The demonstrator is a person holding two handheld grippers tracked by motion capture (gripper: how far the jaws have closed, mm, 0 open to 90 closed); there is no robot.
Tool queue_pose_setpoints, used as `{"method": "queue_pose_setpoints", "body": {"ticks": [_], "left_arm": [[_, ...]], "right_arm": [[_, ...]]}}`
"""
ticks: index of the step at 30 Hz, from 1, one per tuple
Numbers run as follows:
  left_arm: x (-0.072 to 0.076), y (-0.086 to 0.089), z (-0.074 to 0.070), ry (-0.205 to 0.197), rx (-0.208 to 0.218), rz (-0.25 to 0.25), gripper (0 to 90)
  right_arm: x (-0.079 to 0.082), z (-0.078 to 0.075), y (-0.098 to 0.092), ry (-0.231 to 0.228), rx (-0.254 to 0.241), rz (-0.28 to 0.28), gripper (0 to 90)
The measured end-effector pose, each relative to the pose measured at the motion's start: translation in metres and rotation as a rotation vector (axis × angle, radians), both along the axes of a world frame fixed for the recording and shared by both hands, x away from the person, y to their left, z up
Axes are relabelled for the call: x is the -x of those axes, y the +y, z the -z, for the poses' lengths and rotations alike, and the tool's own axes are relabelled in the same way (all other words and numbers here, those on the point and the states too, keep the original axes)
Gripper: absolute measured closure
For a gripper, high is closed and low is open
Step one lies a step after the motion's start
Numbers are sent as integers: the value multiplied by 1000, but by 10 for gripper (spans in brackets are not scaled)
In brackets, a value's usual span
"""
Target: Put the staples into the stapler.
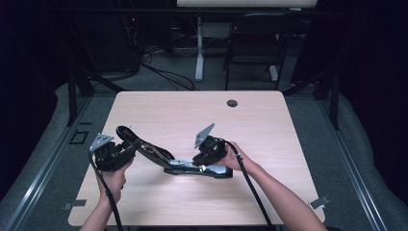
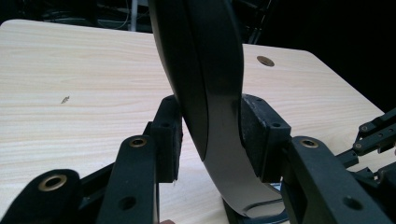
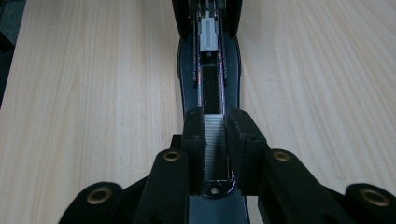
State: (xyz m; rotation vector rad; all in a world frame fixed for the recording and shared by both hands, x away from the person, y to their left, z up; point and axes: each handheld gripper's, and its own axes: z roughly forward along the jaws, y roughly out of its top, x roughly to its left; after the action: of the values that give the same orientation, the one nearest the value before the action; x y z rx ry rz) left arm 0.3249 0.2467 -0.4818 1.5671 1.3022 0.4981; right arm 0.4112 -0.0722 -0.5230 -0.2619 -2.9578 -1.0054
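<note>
A person's two hands work a black, long-bodied desk stapler, opened on its hinge, near the front middle of the pale wood-grain worktop. Nearest the camera, at right, the right gripper has its jaws closed narrowly on the sides of the stapler's base channel, where a row of silver staples lies loaded between the pads. To the left, the left gripper clamps the raised, curved glossy black lid, jaws pressed on both its flanks, holding it tilted up and away from the base. Farther back, a round cable hole marks the worktop's far edge; a dark chair and a white table leg stand beyond. The risk from here: the smooth lid could slide out of the left pads and snap down, or the staple strip could jump from its channel if the base twists.
</note>
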Motion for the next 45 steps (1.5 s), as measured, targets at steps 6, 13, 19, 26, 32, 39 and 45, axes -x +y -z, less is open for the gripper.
{"method": "queue_pose_setpoints", "body": {"ticks": [6, 13, 19, 26, 32, 39, 45], "left_arm": [[0, 0, 0, 2, -1, 3, 605], [0, 1, 0, 3, 3, 1, 604], [0, 1, 0, 1, 5, 3, 604], [0, 2, 1, -5, 22, 5, 608], [-2, 2, 1, 0, 15, 9, 610], [-2, 1, 0, 4, 17, 1, 614], [-1, -1, -1, -2, 19, -8, 618]], "right_arm": [[0, 0, 0, 0, 3, -2, 779], [0, 0, -1, 4, 20, 3, 725], [0, -5, -3, 18, 14, 40, 592], [4, -15, -8, 27, 13, 112, 408], [6, -18, -13, 49, 32, 163, 279], [13, -24, -20, 60, 79, 210, 153], [20, -35, -29, 45, 76, 247, 147]]}}
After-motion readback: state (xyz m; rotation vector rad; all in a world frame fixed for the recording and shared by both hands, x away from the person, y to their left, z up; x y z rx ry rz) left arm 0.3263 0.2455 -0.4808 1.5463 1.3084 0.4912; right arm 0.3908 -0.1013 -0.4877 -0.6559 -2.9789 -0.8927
